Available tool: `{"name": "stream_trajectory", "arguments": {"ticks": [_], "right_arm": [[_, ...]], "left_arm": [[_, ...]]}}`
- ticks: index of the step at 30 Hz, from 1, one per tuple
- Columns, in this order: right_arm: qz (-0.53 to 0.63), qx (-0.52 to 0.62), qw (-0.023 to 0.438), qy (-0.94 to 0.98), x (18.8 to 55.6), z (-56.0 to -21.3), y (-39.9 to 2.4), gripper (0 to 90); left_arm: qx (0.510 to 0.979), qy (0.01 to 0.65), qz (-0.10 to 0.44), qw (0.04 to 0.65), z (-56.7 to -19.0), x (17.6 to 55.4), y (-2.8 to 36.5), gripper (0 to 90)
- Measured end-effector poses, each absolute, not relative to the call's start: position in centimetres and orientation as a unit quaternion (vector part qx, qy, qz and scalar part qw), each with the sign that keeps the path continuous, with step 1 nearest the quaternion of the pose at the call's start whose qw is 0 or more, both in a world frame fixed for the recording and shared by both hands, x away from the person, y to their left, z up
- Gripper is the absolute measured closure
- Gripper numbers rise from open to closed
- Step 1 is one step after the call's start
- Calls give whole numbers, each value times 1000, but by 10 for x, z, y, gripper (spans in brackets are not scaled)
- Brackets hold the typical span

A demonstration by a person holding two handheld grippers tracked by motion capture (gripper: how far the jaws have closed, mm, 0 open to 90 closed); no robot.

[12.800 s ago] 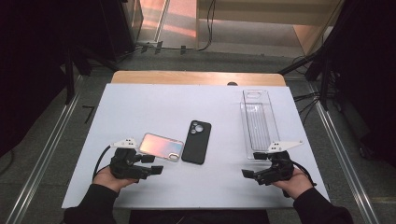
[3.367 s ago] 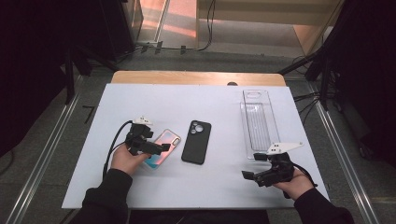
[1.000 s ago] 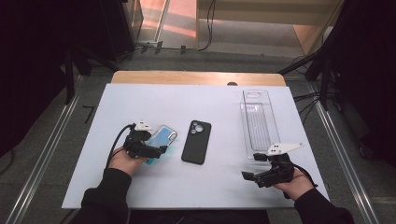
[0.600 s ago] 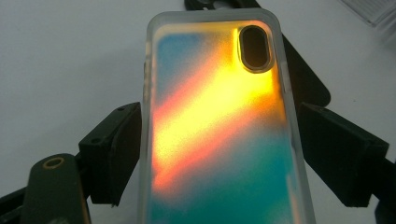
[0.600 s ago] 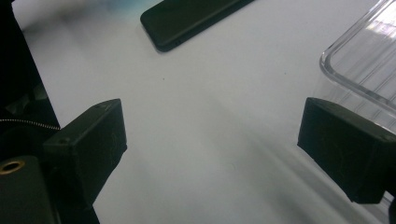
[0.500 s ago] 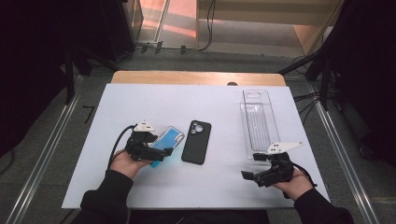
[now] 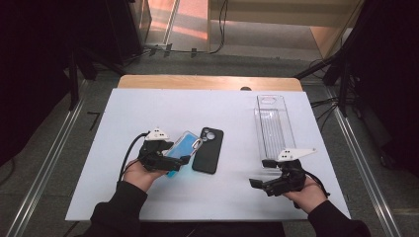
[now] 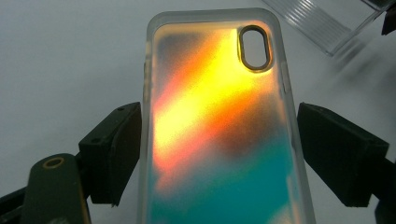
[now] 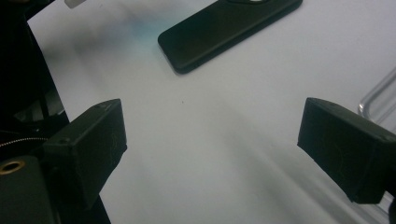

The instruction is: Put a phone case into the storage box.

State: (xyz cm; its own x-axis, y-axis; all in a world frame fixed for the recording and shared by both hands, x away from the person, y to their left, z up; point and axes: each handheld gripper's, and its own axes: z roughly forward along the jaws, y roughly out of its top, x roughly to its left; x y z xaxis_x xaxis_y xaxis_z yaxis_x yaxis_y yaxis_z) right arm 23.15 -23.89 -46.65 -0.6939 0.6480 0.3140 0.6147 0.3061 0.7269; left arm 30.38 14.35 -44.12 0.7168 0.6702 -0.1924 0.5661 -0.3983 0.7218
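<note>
An iridescent phone case (image 8: 219, 130), orange fading to teal with a clear rim and an oval camera hole, sits between the jaws of my left gripper (image 8: 219, 154), which press on its long edges. In the high view the case (image 7: 184, 148) looks blue, is tilted and raised off the white table (image 7: 148, 108), and my left gripper (image 7: 175, 160) holds it just left of a black phone (image 7: 208, 149) lying face down. My right gripper (image 7: 257, 183) rests at the front right, open, with bare table between its jaws (image 9: 210, 144). The black phone (image 9: 229, 28) lies beyond it.
A clear plastic box (image 7: 274, 126) lies lengthwise at the back right of the table, its corner (image 9: 380, 100) beside my right gripper. A wooden strip (image 7: 207, 82) runs along the far edge. Dark stands and cables surround the table.
The left gripper took the case off the table and carried it right and a little up, close to the black phone. The right gripper has stayed where it was.
</note>
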Motion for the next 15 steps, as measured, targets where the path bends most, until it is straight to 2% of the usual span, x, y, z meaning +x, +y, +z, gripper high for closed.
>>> {"name": "stream_trajectory", "arguments": {"ticks": [15], "right_arm": [[448,396,35,801,238,-445,-219,61]], "left_arm": [[801,368,111,459,-441,295,116,167]]}}
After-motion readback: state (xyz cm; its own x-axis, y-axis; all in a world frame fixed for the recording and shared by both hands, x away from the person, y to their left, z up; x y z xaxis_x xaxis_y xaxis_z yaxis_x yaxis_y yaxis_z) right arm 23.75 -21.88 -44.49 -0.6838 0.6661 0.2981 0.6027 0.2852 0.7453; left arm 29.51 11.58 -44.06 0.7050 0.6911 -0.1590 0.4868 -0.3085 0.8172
